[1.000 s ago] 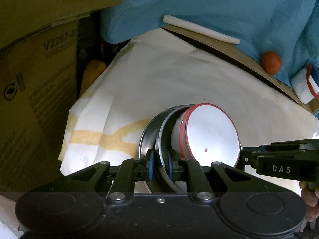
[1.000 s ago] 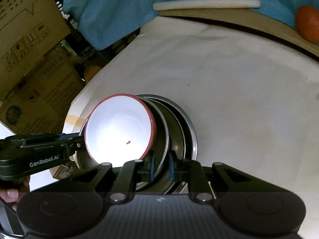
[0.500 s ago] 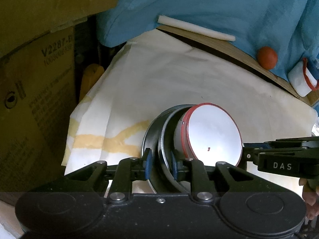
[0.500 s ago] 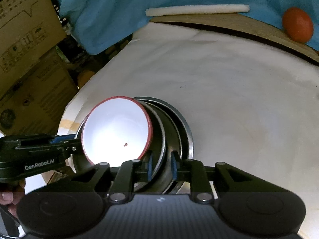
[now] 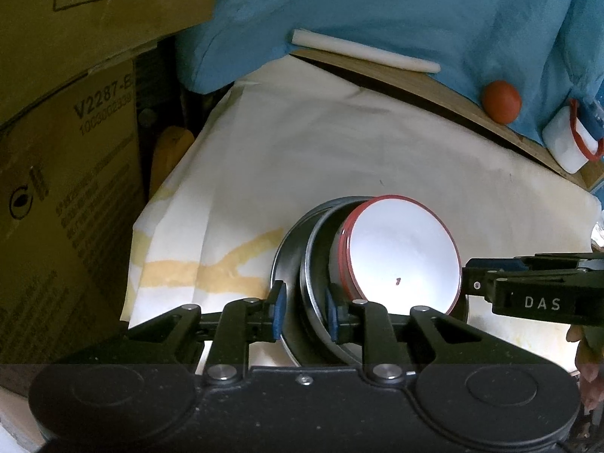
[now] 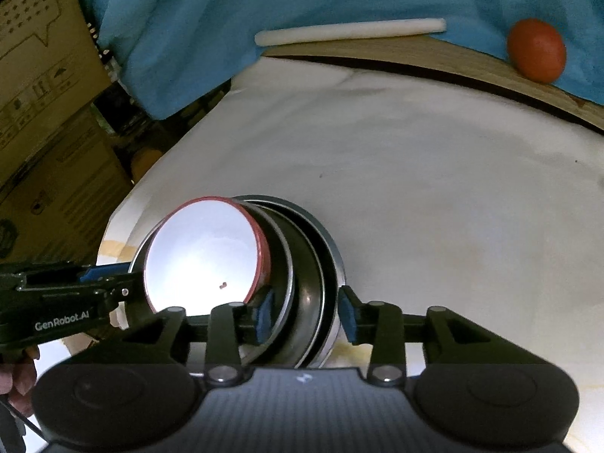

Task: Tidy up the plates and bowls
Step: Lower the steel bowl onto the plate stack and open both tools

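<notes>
Your nested stack of dishes sits on the white cloth, both grippers spread at its rims.

The red-rimmed white bowl (image 5: 400, 253) rests inside the metal plates (image 6: 313, 264), so stacking looks largely done. Your left gripper (image 5: 302, 311) straddles the plate rims with its pads slightly clear; your right gripper (image 6: 305, 315) is opening, rims between its jaws but not pinched. A second white red-rimmed dish (image 5: 570, 139) lies well apart on the blue cloth, perhaps still to collect. The stack's near edge is hidden behind the gripper bodies.
</notes>
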